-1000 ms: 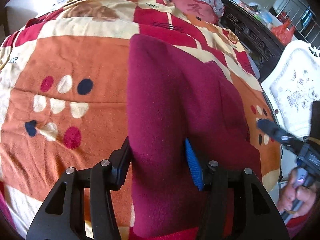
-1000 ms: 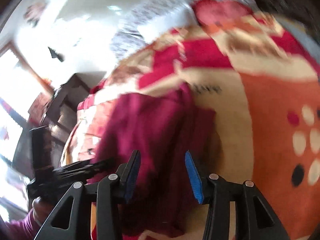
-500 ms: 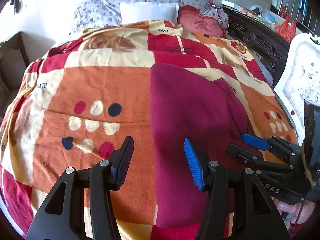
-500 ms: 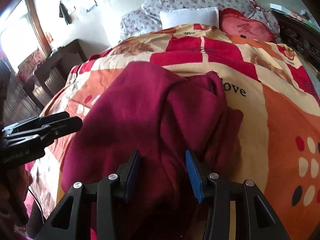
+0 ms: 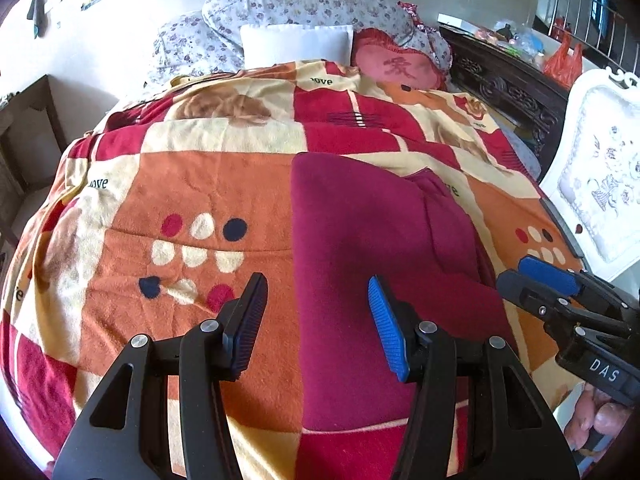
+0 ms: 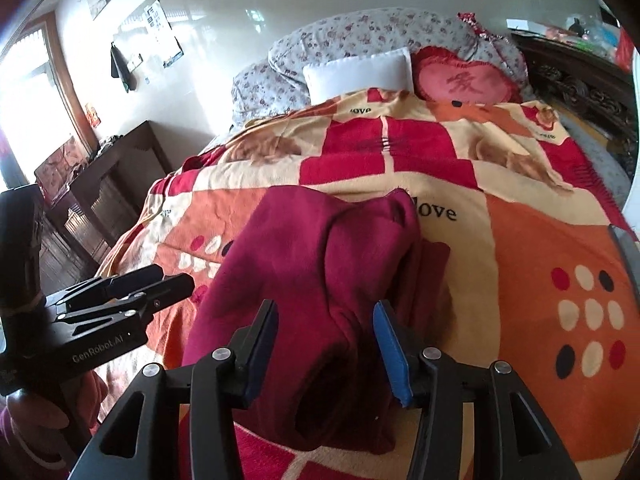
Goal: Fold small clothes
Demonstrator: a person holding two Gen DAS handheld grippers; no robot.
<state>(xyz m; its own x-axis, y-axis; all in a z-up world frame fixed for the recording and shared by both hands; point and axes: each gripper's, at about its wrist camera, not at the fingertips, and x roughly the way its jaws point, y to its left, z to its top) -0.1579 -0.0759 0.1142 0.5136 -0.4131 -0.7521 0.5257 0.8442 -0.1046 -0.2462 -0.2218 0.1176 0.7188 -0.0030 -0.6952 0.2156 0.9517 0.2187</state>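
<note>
A dark red fleece garment [image 5: 368, 240] lies folded lengthwise on the patterned blanket [image 5: 180, 184]. In the right wrist view the garment [image 6: 320, 264] is bunched, with a sleeve opening facing me. My left gripper [image 5: 318, 320] is open and empty above the garment's left edge near its front end. My right gripper [image 6: 326, 348] is open and empty, held over the garment's near end. The right gripper also shows at the right edge of the left wrist view [image 5: 536, 280]. The left gripper shows at the left of the right wrist view [image 6: 160, 280].
Pillows lie at the head of the bed: a white one [image 5: 296, 44], a red heart one [image 5: 400, 68] and floral ones [image 6: 360, 36]. A dark carved bed rail [image 5: 512, 88] and a white padded chair [image 5: 604, 192] stand at the right. A dark side table [image 6: 112, 176] stands at the left.
My left gripper has let go of the garment and pulled back and up. My right gripper has swung to face the bed and steadied. The garment now lies flat.
</note>
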